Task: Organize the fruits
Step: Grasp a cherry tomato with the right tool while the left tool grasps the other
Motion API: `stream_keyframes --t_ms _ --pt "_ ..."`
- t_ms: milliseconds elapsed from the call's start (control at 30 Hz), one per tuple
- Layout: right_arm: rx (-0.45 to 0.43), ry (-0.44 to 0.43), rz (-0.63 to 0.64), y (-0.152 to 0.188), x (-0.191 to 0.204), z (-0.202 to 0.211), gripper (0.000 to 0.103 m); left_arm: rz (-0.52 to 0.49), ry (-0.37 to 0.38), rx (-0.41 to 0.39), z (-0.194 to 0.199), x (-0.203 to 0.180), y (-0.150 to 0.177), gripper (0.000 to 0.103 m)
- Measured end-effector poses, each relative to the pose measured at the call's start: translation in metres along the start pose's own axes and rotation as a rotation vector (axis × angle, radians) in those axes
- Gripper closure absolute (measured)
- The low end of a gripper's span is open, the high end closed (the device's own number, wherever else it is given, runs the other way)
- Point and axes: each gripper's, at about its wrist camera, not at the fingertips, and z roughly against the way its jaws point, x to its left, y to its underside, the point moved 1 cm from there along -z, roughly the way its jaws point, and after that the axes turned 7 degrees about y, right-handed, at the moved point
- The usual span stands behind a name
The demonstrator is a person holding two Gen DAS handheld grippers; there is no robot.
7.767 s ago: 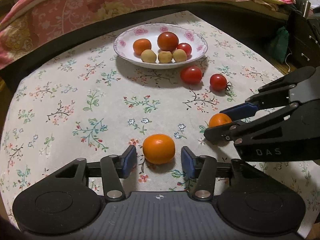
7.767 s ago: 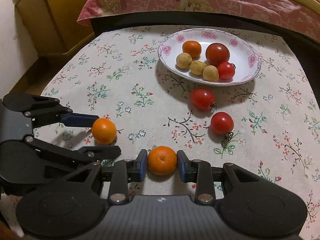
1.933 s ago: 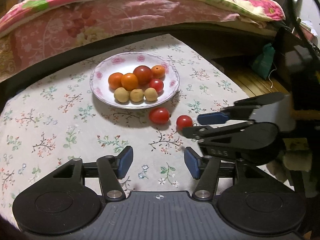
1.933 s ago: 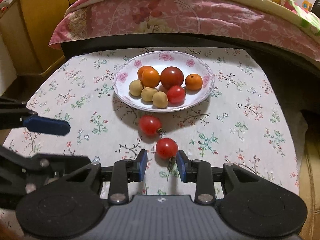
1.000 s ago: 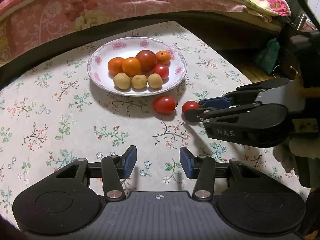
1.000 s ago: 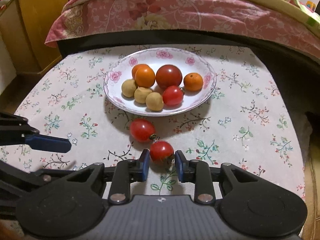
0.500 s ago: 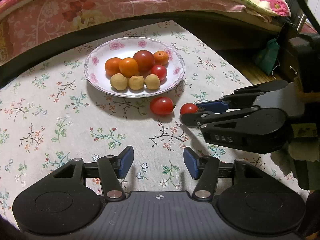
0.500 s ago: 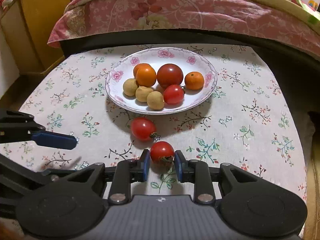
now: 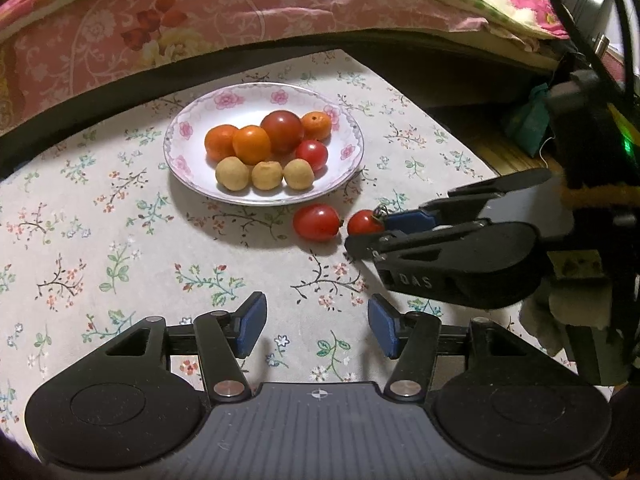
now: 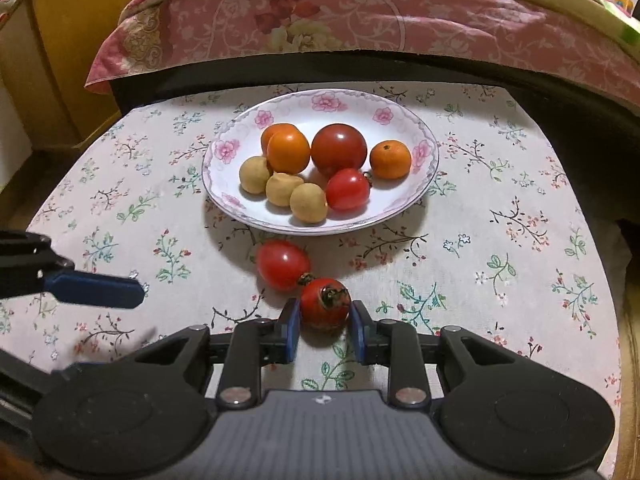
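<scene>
Here, right tongs (image 10: 323, 326): narrowed around the near cherry tomato (image 10: 324, 304), blue pads at both its sides; firm contact cannot be told.
Left tongs (image 9: 316, 328): wide apart, nothing between them, above the floral worktop (image 9: 100, 240).
Near cherry tomato: on the worktop, touching the second cherry tomato (image 10: 282, 265).
Plate (image 10: 400, 210): just beyond both, holding oranges, tomatoes and three tan fruits.
</scene>
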Motion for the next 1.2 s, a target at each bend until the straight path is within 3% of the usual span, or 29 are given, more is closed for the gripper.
stream_keyframes --t_ms 167,667,900,967,1200 --pt "-0.002 0.002 -0.021 0.001 -0.008 0.008 0.077 0.026 -0.013 -0.02 -0.005 0.004 -0.004 0.045" --pt "-0.007 0.05 -0.15 0.001 -0.05 0.02 0.077 0.11 -0.086 -0.084 -0.061 -0.006 -0.025 0.045" --pt "-0.004 0.046 -0.149 0.002 -0.051 0.019 0.077 0.123 -0.123 -0.121 -0.067 -0.006 -0.031 0.048" --pt "-0.003 0.046 -0.151 0.001 -0.051 0.019 0.077 0.106 -0.134 -0.118 -0.067 -0.008 -0.029 0.056" --pt "0.003 0.036 -0.127 0.002 -0.043 0.018 0.077 0.087 -0.135 -0.101 -0.06 -0.005 -0.025 0.058"
